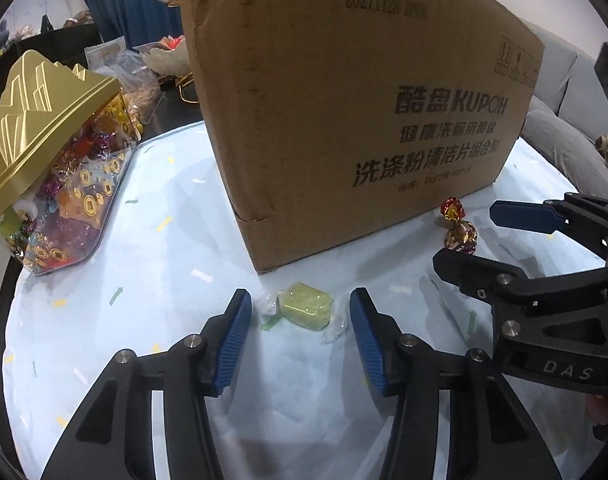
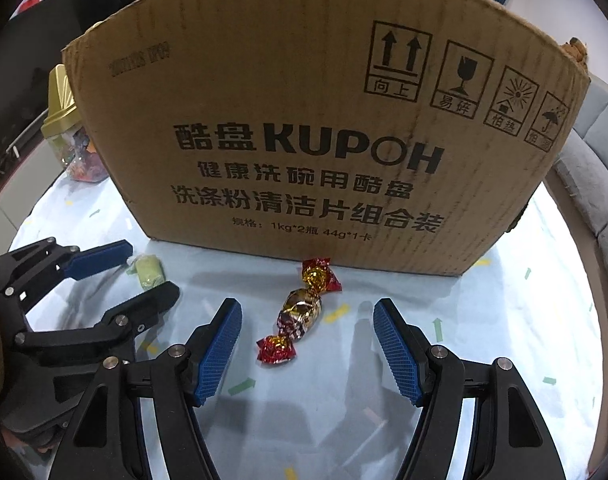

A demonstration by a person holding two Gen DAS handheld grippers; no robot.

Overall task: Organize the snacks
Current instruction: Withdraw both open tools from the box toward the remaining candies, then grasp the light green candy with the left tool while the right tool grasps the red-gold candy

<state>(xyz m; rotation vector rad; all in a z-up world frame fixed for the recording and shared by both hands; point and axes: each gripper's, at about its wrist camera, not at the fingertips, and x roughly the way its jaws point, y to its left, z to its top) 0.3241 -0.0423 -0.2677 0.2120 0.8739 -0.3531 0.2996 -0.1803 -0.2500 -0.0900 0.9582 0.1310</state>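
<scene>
Two sweets lie loose on the table (image 1: 104, 320), which has a pale cloth with little bits of colour on it. So the tidying is not done.

The green candy (image 1: 306, 310) in its clear wrapper sits just in front of the near corner of the big cardboard box (image 1: 343, 100). The left gripper (image 1: 300, 336) has one blue pad on each side of it. The jaws are partly open and the pads do not touch the candy, so it is not held.

The red and gold candy (image 2: 300, 312) lies in front of the long side of the cardboard box, close to its bottom edge. The right gripper (image 2: 307, 344) is over it with wide open jaws. This candy lies between the pads but nearer the left one, and nothing is gripping it.

By the left edge of the table stands a clear candy jar (image 1: 68, 184) with a gold lid (image 1: 40, 120). It is full of shiny sweets, and the lid is on.

I cannot see inside the cardboard box, so I cannot tell if any snacks are in there. I think both candies need to be picked up and put away, in the box or in the jar.
</scene>
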